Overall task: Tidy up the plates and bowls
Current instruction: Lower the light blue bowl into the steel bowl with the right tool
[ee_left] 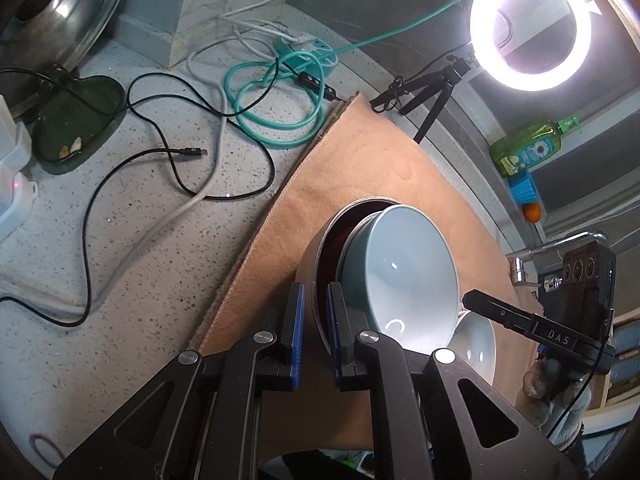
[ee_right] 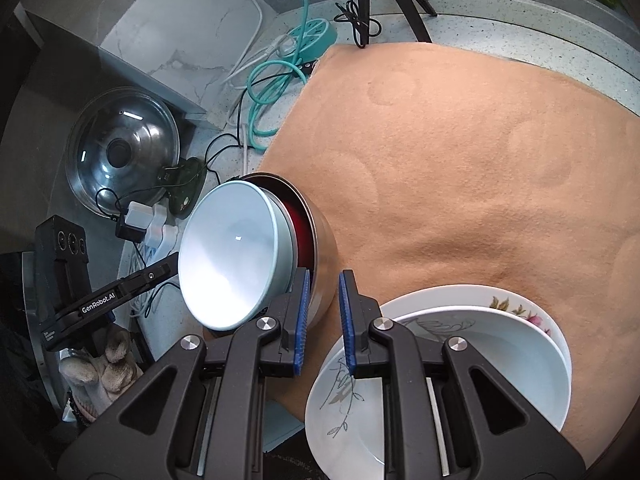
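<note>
A steel bowl with a red inside (ee_left: 320,256) (ee_right: 322,240) lies tilted on the tan mat, with a light blue bowl (ee_left: 404,268) (ee_right: 228,256) nested in it. My left gripper (ee_left: 316,320) has its jaws on either side of the steel bowl's rim, with a narrow gap. My right gripper (ee_right: 323,312) straddles the steel bowl's wall, also narrowly parted. Two stacked white plates (ee_right: 460,360) with flower prints lie at the lower right of the right wrist view; a white plate (ee_left: 478,344) shows behind the blue bowl in the left view.
The tan mat (ee_right: 460,160) covers the speckled counter (ee_left: 120,240). Cables and a teal power strip (ee_left: 308,56) lie to the left. A glass pot lid (ee_right: 120,152), a ring light (ee_left: 528,24) on a tripod, a green soap bottle (ee_left: 524,148) and a tap (ee_left: 560,244) stand around.
</note>
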`<state>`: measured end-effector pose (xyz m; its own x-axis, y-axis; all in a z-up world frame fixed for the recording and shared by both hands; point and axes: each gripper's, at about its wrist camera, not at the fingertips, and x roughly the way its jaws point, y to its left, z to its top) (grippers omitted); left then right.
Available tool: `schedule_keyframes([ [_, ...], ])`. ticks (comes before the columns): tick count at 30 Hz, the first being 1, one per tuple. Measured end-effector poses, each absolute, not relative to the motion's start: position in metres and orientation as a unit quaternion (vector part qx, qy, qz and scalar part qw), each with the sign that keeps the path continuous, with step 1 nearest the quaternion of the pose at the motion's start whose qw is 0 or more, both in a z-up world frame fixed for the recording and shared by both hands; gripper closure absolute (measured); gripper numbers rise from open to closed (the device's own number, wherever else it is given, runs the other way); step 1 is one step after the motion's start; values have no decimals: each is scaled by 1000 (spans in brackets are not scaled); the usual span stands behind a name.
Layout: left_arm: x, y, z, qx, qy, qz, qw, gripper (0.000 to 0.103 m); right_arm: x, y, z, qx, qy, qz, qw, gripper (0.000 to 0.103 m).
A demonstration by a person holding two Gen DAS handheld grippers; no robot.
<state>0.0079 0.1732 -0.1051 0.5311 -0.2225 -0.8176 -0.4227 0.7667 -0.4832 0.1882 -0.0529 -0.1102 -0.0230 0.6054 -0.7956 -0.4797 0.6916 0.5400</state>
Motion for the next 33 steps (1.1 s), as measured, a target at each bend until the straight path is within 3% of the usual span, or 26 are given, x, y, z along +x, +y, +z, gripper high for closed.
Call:
schedule_keyframes([
  [33, 16, 166, -118, -325, 500, 57, 801, 93, 189, -31, -132, 42, 618, 387, 683, 92],
])
